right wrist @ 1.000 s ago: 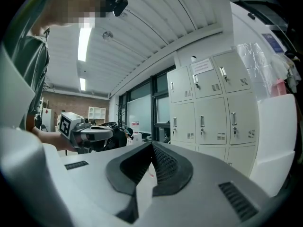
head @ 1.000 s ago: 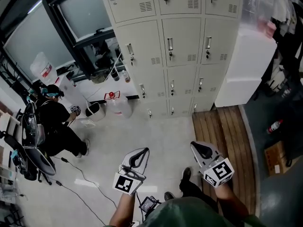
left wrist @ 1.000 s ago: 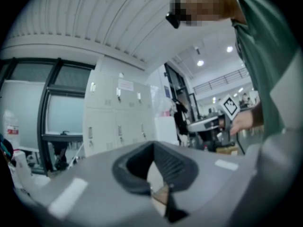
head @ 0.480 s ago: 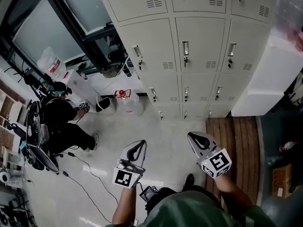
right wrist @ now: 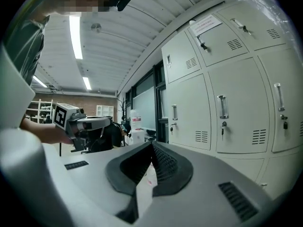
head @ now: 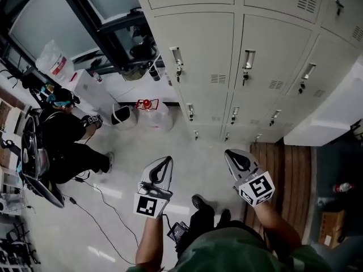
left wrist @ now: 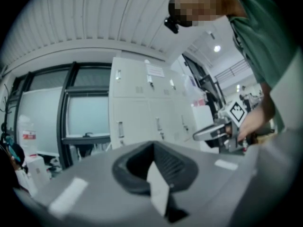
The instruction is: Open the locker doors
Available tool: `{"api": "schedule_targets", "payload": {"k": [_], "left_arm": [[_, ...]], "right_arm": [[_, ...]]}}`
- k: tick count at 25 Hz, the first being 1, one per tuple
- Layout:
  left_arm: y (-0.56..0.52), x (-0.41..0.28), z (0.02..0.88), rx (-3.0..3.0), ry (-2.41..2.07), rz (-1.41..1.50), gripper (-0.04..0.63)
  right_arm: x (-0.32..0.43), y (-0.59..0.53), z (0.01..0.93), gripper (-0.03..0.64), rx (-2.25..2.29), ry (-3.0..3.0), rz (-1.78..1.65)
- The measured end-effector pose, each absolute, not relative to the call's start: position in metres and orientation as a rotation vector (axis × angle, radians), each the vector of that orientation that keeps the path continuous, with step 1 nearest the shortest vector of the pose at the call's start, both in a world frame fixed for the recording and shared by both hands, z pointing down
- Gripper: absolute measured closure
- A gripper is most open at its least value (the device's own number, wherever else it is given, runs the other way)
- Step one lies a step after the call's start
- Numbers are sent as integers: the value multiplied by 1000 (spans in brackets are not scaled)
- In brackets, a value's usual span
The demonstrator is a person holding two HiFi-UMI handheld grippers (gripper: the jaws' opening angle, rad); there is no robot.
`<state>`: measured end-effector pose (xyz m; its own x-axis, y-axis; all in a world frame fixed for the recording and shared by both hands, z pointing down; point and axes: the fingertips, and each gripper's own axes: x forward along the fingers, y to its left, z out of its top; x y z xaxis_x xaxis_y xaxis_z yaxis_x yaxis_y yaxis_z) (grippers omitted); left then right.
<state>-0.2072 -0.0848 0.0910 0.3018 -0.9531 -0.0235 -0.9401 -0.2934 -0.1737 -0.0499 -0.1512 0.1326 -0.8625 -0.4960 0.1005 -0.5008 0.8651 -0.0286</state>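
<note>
At the left of the frame a seated person (head: 65, 137) and a water jug (head: 152, 115) are on the floor, off to the side of the lockers. The left gripper (head: 164, 162), low and left of centre, has its jaws together on nothing. The lockers (head: 210, 50) fill the upper centre and right with every door closed. They lie straight up-frame of both grippers and well apart from them. Each handle (head: 248, 59) runs vertically near its door's left edge. The right gripper (head: 232, 154), right of centre, is likewise closed and empty. Both are held about level with tips toward the lockers and forearms close to the body. The left gripper sits below the left column and the right below the middle one, and neither looks clearly nearer.
</note>
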Motion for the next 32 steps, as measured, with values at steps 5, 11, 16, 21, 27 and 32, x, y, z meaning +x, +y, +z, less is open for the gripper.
{"api": "schedule_targets", "payload": {"k": [5, 11, 16, 21, 27, 32], "left_arm": [[-143, -270, 121, -2418, 1754, -128, 594], [-207, -309, 191, -2425, 1764, -221, 594], [-254, -331, 266, -2445, 1771, -208, 594], [-296, -337, 355, -2422, 1841, -114, 594], [-327, -337, 470, -2406, 1876, -112, 594], [-343, -349, 566, -2405, 1934, -110, 594]], "right_arm": [[-98, -197, 152, 620, 843, -2915, 73], [-125, -242, 218, 620, 838, -2874, 139], [-165, -289, 298, 620, 780, -2869, 130], [-197, -329, 411, 620, 742, -2852, 174], [-225, -361, 563, 620, 733, -2794, 214], [-247, -385, 677, 618, 709, -2739, 201]]}}
